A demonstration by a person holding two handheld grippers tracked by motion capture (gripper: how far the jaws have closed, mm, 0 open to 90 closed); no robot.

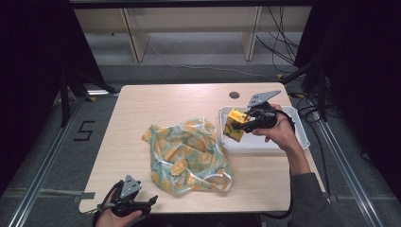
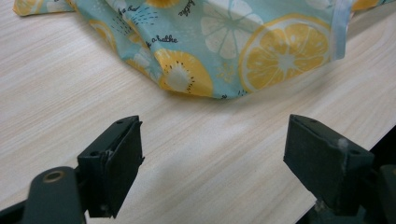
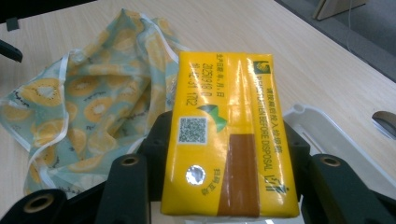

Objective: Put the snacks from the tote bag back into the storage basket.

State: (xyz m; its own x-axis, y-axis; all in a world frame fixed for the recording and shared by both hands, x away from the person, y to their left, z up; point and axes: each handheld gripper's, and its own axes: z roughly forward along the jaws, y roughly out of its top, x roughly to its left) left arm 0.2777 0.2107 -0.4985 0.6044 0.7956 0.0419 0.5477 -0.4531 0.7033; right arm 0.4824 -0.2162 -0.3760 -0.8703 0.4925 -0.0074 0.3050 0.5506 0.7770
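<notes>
Jaws of right gripper [image 1: 243, 122] clamp yellow rectangular drink carton [image 3: 229, 135] above white plastic tray [image 1: 302, 137], left gripper [image 2: 215, 163] gapes empty; glossy carton could slip sideways.

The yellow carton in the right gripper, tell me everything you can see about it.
The yellow carton is a small box-shaped drink pack with glossy printed sides: a QR code, a round silver foil seal, date figures, green print and a brown band. It looks intact. The right gripper is shut on it, jaws pressing opposite sides, holding it tilted above the white tray, right of the fruit-print bag.
</notes>
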